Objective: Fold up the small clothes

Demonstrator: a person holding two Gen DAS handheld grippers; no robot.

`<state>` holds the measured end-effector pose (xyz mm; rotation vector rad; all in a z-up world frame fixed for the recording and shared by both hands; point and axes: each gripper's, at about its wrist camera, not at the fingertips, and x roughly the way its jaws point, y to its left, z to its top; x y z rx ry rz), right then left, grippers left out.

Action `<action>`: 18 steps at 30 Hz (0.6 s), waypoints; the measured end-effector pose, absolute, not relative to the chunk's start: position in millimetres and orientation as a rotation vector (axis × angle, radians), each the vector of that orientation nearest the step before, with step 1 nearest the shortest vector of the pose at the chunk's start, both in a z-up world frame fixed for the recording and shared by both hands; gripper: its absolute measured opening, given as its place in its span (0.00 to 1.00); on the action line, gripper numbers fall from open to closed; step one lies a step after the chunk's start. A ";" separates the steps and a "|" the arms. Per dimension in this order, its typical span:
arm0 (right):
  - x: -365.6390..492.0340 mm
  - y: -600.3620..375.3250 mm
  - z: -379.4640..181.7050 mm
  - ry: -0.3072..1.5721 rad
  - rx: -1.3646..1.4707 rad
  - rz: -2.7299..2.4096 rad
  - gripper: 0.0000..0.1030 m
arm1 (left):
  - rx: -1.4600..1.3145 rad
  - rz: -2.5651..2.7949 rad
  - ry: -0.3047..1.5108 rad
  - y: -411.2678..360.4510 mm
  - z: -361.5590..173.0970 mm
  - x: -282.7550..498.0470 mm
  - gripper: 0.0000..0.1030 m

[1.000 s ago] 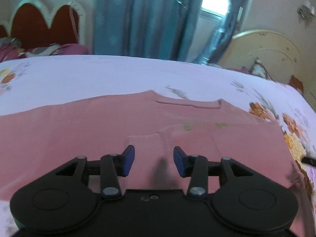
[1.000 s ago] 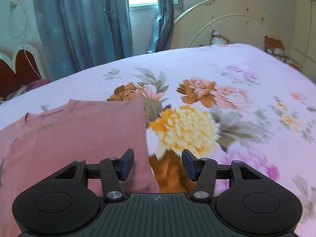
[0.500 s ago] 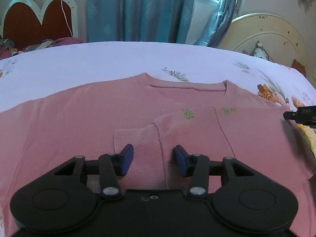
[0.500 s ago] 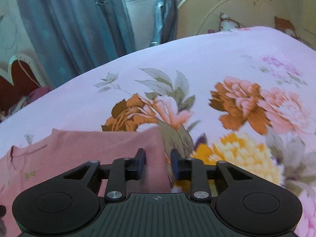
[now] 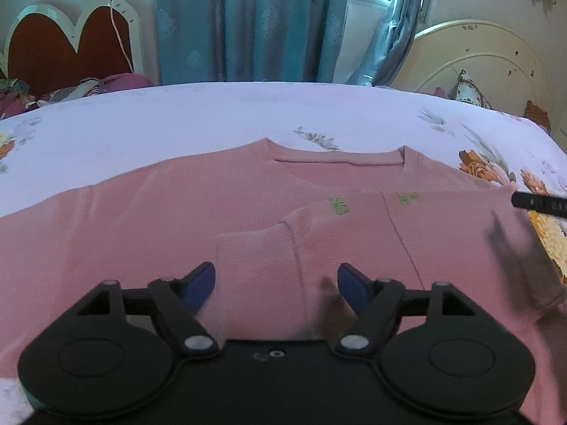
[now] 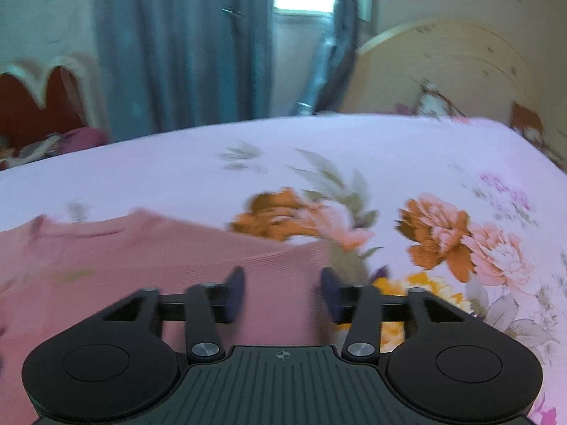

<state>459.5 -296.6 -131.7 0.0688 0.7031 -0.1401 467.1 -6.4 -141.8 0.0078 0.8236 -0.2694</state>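
A pink sweater [image 5: 177, 219] lies flat on the flowered bed sheet [image 5: 212, 124], neckline at the far side. Its right sleeve is folded across the body, and the ribbed cuff [image 5: 255, 258] rests just ahead of my left gripper [image 5: 276, 278]. That gripper's jaws are opening and its blue pads stand either side of the cuff without pressing it. In the blurred right wrist view, my right gripper [image 6: 282, 285] hovers over the sweater's [image 6: 141, 248] folded right edge. Its jaws are opening too, with the cloth below them and not pinched. One right fingertip [image 5: 538, 203] shows in the left wrist view.
A cream headboard [image 5: 489, 67] stands at the right end of the bed. Blue curtains [image 5: 248, 24] and a window hang behind it. A red heart-shaped headboard [image 5: 71, 46] with bedding sits at the far left. Bare sheet lies beyond and right of the sweater.
My left jaws have spread much wider over the cuff. My right jaws, nearly shut at the sweater's folded edge half a second ago, have parted, and that gripper has slid sideways with a roll.
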 end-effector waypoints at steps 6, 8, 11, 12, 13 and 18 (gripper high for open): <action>435.8 -221.8 -131.8 0.737 0.038 0.032 0.47 | -0.044 -0.199 0.822 40.7 -130.7 448.5 0.78; 432.1 -198.3 -133.0 0.746 0.035 0.080 0.47 | -0.065 -0.170 0.828 59.0 -129.6 442.8 0.78; 430.5 -162.3 -135.2 0.753 0.029 0.146 0.47 | -0.100 -0.107 0.835 91.4 -129.2 433.2 0.78; 430.4 -149.3 -135.2 0.751 0.019 0.168 0.47 | -0.112 -0.085 0.835 102.6 -128.8 429.8 0.78; 430.1 -138.1 -135.5 0.749 0.006 0.184 0.47 | -0.121 -0.067 0.835 111.8 -128.5 427.1 0.78; 435.1 -90.4 -138.4 0.754 -0.017 0.248 0.47 | -0.180 0.033 0.836 165.8 -128.5 414.9 0.78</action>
